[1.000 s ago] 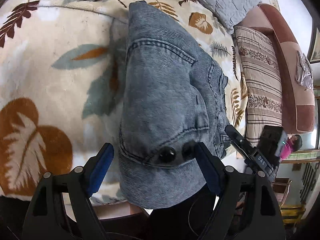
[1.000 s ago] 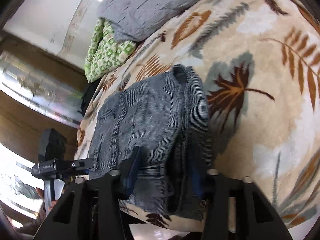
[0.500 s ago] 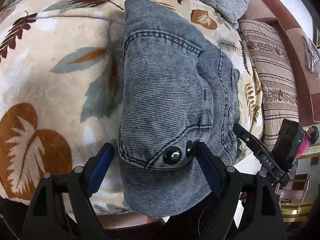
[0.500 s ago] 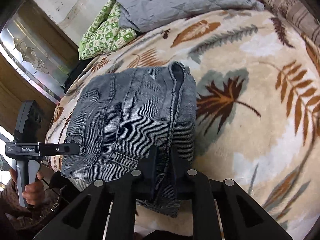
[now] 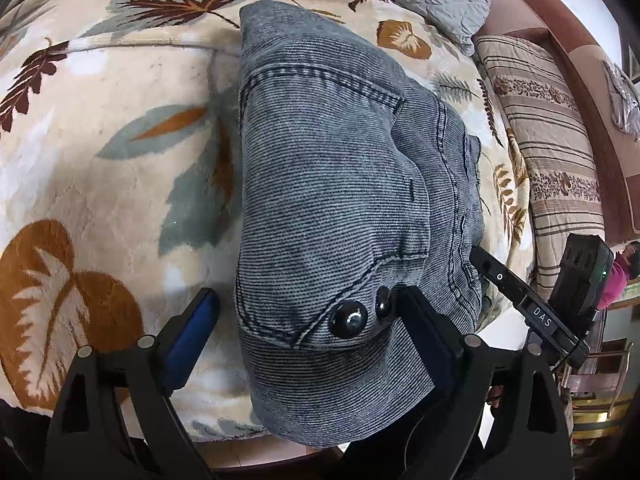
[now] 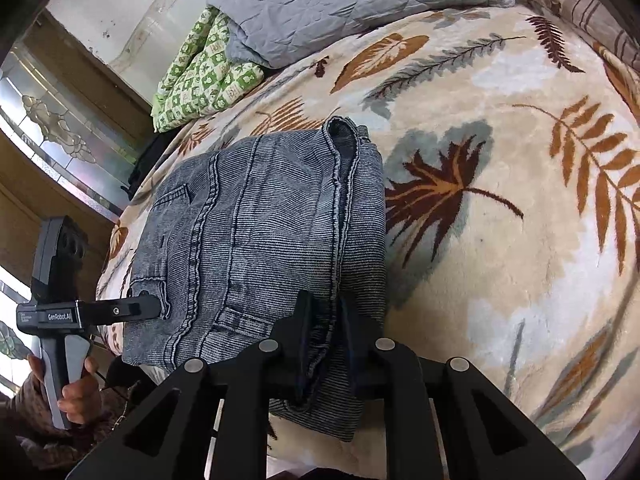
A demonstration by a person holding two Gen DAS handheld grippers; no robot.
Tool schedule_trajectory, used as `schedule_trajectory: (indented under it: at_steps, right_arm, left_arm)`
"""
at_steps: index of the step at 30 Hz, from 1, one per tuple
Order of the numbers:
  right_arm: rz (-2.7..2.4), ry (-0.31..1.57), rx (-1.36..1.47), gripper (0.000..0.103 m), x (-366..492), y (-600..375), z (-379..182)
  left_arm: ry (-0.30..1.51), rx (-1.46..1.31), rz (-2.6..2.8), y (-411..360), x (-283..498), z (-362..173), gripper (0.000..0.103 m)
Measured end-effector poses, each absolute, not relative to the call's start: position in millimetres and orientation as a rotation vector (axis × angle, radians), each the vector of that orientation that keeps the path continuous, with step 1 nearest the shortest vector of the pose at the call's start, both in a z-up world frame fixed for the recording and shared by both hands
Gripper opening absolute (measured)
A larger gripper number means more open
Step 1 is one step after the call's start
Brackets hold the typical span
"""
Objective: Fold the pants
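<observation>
A bed's leaf-print blanket carries folded pants, a grey quilt, a green quilt and a striped pillow.

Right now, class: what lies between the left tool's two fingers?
The jeans' buttoned waistband end, in the left wrist view; the left tool stands open around it.

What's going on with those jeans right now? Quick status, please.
Right gripper shut on jeans edge. Left gripper open, jaws just widening, straddling jeans' button end. Jeans folded on blanket. Nothing in the way.
</observation>
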State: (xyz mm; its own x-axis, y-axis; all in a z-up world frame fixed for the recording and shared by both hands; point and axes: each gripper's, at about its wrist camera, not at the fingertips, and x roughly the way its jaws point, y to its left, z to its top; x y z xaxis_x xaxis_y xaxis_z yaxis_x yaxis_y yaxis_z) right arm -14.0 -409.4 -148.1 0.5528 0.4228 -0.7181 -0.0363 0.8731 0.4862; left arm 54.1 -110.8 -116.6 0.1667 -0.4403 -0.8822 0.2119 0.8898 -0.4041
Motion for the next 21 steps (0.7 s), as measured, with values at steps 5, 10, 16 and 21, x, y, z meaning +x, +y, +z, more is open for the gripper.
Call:
schedule_trajectory:
  at_steps: [5,10,16,21]
  right_arm:
    - [0.251,0.980,0.449,0.017,-11,-407,-144]
    - [0.256,0.947,0.468,0.030,-8,-411,-118]
    - [0.215,0.892,0.518,0.048,29,-429,-101]
    - [0.183,0.938,0.527,0.048,72,-423,-122]
  left_arm:
    - [1.333,-0.200,-0.466,-109,52,-113,0.092]
    - [1.273,-0.266,-0.508,-86,61,-80,0.089]
    - [1.283,-0.326,-0.469,-72,106,-69,0.089]
    - [1.365,-0.312,-0.448,-94,132,-91,0.089]
